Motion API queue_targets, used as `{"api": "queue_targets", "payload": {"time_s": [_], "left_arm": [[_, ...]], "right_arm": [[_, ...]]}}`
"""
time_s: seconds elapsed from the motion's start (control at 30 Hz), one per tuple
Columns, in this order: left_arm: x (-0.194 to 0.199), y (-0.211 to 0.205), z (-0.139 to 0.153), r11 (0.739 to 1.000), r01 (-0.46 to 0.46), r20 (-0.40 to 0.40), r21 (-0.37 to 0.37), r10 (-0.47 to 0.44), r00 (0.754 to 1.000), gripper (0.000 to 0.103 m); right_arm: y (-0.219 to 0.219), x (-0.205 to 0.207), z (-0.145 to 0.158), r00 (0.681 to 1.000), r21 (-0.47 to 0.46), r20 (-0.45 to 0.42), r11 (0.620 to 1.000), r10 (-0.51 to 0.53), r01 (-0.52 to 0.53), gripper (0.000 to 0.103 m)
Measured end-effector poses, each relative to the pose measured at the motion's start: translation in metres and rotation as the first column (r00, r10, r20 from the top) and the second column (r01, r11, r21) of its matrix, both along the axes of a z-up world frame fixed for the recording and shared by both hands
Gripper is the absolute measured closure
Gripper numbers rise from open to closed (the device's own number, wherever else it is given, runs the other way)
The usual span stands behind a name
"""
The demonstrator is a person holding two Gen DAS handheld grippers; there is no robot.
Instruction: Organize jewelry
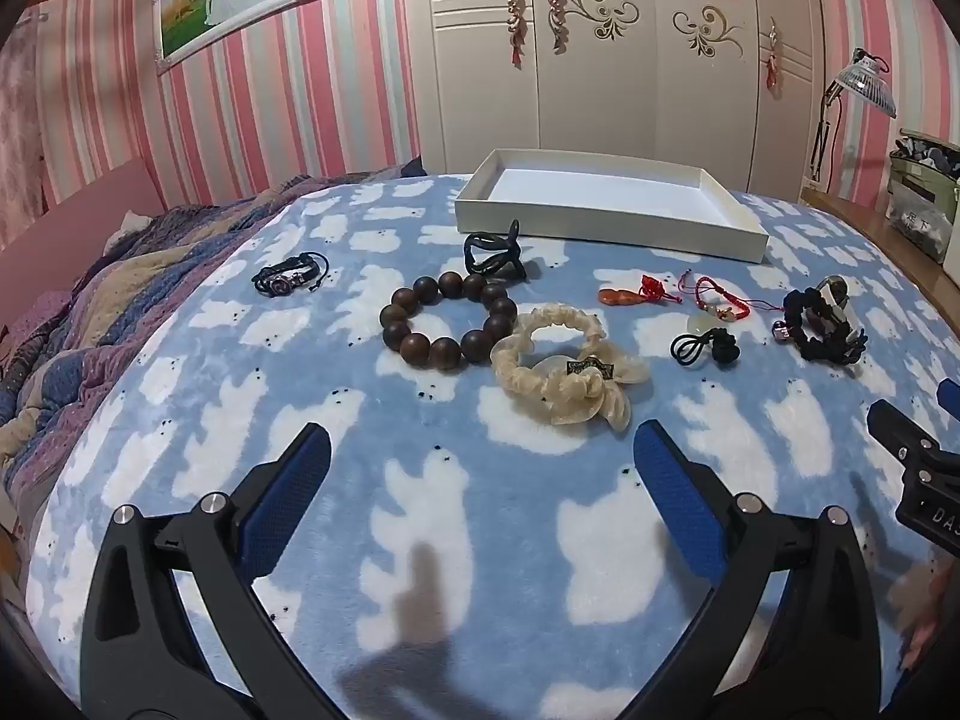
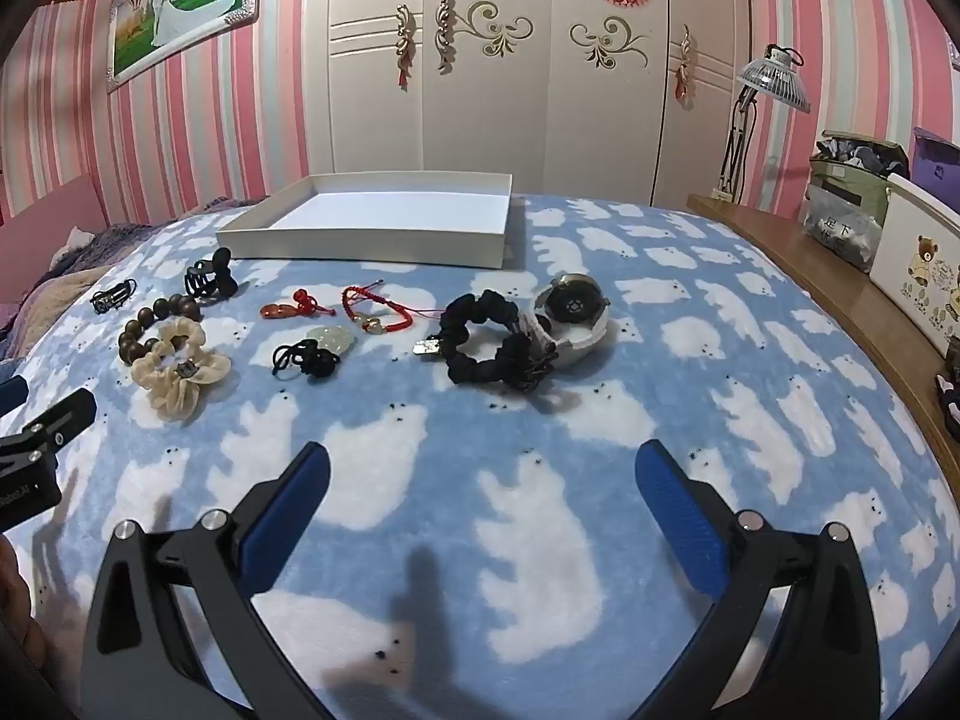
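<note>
Jewelry lies in a row on a blue bear-print blanket (image 1: 480,540). A brown bead bracelet (image 1: 447,318) lies beside a cream scrunchie (image 1: 564,372), with a black hair claw (image 1: 493,255) behind and a black cord bracelet (image 1: 291,276) to the left. To the right lie a red knot charm (image 1: 639,291), a red string bracelet (image 1: 717,300), a black cord pendant (image 1: 705,348) and a black scrunchie (image 2: 489,339) against a watch (image 2: 573,306). An empty white tray (image 1: 606,204) stands behind them. My left gripper (image 1: 480,468) and right gripper (image 2: 480,480) are open and empty, short of the row.
A white wardrobe (image 2: 498,78) and pink striped walls stand behind the bed. A wooden ledge (image 2: 828,282) runs along the right side with a lamp (image 2: 768,84), bags and a white box (image 2: 918,276). A patterned quilt (image 1: 90,324) lies bunched at the left.
</note>
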State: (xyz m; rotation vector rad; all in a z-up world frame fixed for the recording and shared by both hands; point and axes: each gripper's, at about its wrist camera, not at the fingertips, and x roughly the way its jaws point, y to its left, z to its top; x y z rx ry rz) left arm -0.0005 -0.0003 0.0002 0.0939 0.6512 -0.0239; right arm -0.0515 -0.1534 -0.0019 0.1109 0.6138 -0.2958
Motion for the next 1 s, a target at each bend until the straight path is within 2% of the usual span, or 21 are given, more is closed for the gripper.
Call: {"api": "queue_targets", "payload": {"time_s": [1.0], "left_arm": [[0.0018, 0.0, 0.0, 1.0, 0.0, -0.003, -0.006, 0.0, 1.0, 0.003]], "right_arm": [[-0.0008, 0.0001, -0.0018, 1.0, 0.001, -0.004, 1.0, 0.001, -0.001, 0.002]]}}
